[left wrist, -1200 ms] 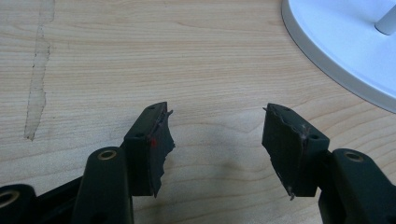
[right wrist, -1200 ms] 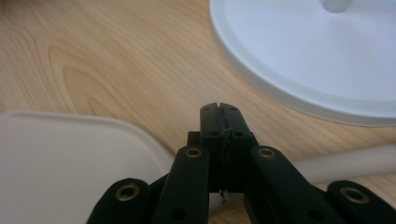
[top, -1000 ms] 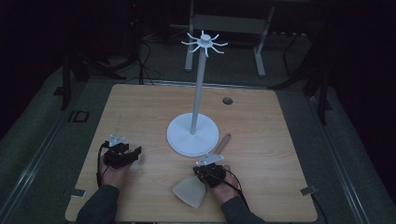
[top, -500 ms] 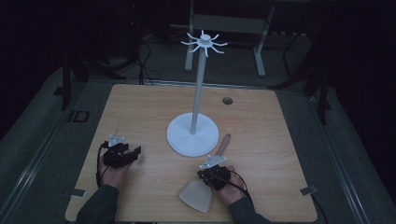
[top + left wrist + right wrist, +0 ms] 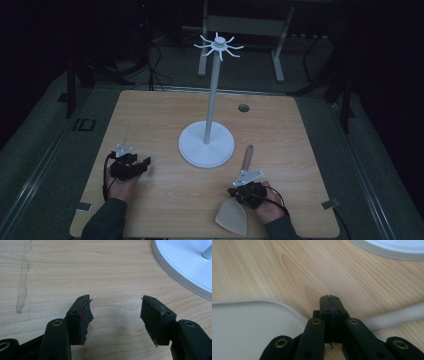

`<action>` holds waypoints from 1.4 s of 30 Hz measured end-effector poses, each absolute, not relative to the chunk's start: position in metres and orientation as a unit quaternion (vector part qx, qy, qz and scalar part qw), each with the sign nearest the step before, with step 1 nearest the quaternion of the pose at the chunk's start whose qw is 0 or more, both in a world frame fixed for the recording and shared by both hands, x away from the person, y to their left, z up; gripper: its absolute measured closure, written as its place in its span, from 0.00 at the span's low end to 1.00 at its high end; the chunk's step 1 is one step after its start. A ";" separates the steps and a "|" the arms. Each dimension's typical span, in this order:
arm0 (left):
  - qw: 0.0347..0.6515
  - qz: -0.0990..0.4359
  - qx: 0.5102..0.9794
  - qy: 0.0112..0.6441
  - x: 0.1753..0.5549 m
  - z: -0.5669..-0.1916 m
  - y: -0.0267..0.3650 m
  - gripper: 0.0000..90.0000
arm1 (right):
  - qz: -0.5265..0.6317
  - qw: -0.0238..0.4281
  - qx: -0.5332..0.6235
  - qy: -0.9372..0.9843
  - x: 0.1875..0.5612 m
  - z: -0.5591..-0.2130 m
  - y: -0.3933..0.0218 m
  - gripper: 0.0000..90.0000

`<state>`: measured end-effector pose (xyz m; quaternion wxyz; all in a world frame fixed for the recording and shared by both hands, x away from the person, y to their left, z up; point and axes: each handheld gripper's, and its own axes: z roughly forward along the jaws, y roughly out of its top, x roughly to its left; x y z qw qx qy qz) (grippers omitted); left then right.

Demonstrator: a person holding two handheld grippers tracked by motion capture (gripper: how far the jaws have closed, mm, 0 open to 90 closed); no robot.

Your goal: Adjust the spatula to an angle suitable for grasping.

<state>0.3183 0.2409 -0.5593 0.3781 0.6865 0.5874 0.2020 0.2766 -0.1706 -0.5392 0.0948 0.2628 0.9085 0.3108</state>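
We see the right gripper (image 5: 330,298) clenched above the spatula (image 5: 249,325); our left gripper (image 5: 115,308) rests released.

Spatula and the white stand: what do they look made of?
Spatula: blade pale grey, matte, smooth rounded edge, likely silicone or plastic; handle looks the same in the right gripper view. Stand: uniform white, faint sheen on base, probably plastic or painted metal. Can't tell which.
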 end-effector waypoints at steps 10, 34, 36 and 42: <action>0.377 0.202 0.687 0.587 0.318 -0.559 0.241 0.46 | 0.296 0.101 0.273 0.910 0.275 -0.535 -0.211 1.00; 0.376 0.203 0.688 0.587 0.318 -0.560 0.240 0.46 | 0.301 0.182 0.444 0.824 0.299 -0.533 -0.242 0.45; 0.376 0.203 0.688 0.587 0.318 -0.560 0.240 0.46 | 0.291 0.177 0.461 0.820 0.307 -0.536 -0.243 0.44; 0.377 0.203 0.687 0.587 0.319 -0.560 0.240 0.46 | 0.278 0.161 0.482 0.815 0.323 -0.542 -0.241 0.46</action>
